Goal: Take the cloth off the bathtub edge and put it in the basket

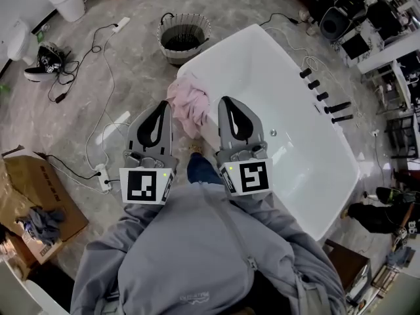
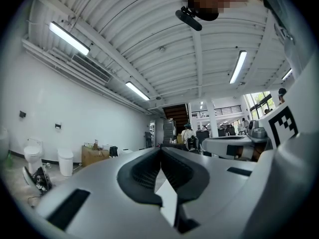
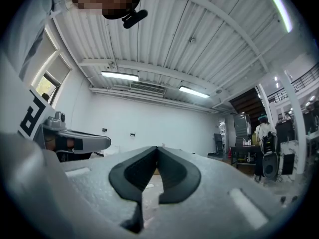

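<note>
Grey hoodie sleeves point(image 1: 197, 254) come first from where I stand, and out of them the person holds two grippers side by side over the floor. The left gripper point(image 1: 158, 110) has its fingers point(image 2: 142, 176) pressed together with nothing between them. The right gripper point(image 1: 230, 107) is the same, its fingers point(image 3: 132, 176) shut tight and empty. Neither touches anything yet. Just past their tips lies the one pink cloth point(image 1: 190, 104), bunched over the near corner of the single white bathtub point(image 1: 275, 97), part on the rim and part hanging down the outer wall. It looks soft, light and limp, so I expect it to sag and trail when lifted, and it may slide a little on the glossy rim. The crumpled heap on top of the edge seems the best place to pinch, since a thick fold would come up whole, whereas a loose corner might slip out. On the tub's far rim I count five black fittings point(image 1: 322, 96). Beyond the corner stands the one basket point(image 1: 172, 51), round and open at the top, on the floor close beside the tub, so the carry should be short.
</note>
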Demonstrator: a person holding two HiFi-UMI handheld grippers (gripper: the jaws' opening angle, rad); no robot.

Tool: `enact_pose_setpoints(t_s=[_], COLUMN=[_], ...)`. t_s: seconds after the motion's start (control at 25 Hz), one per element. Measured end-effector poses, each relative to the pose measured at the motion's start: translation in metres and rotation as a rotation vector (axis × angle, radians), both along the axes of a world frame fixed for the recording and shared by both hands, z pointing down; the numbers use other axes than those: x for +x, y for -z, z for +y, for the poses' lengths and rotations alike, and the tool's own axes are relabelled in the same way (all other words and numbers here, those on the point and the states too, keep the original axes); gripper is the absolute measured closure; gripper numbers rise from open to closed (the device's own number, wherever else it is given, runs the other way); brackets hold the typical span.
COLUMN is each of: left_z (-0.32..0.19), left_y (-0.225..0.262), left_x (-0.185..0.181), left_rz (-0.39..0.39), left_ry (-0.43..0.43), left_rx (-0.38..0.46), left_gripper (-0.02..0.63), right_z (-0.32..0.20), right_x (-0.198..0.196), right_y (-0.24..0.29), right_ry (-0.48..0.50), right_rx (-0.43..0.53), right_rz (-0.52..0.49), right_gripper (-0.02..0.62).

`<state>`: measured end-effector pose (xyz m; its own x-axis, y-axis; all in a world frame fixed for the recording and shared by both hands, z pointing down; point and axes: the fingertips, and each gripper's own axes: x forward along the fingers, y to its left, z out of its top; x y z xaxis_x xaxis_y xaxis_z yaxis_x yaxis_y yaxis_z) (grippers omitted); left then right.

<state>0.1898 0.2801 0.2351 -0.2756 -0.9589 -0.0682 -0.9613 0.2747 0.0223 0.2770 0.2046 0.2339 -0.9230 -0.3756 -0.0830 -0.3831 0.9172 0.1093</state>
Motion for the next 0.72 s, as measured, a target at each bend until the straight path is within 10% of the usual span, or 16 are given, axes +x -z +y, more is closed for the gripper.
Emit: enact_pose_setpoints(t_s=[0.72], left_z=[-0.157], left_y=[-0.010], left_x=[-0.084], left_rz=[0.008], left_ry=[0.066], left_rx=[0.000], left_gripper=[0.598], right_z=[-0.146], right_x=[-0.107], right_y=[-0.029], right_ry=[0.171], right_rx=[-0.071], right_rz=[0.058], right_gripper=[0.592])
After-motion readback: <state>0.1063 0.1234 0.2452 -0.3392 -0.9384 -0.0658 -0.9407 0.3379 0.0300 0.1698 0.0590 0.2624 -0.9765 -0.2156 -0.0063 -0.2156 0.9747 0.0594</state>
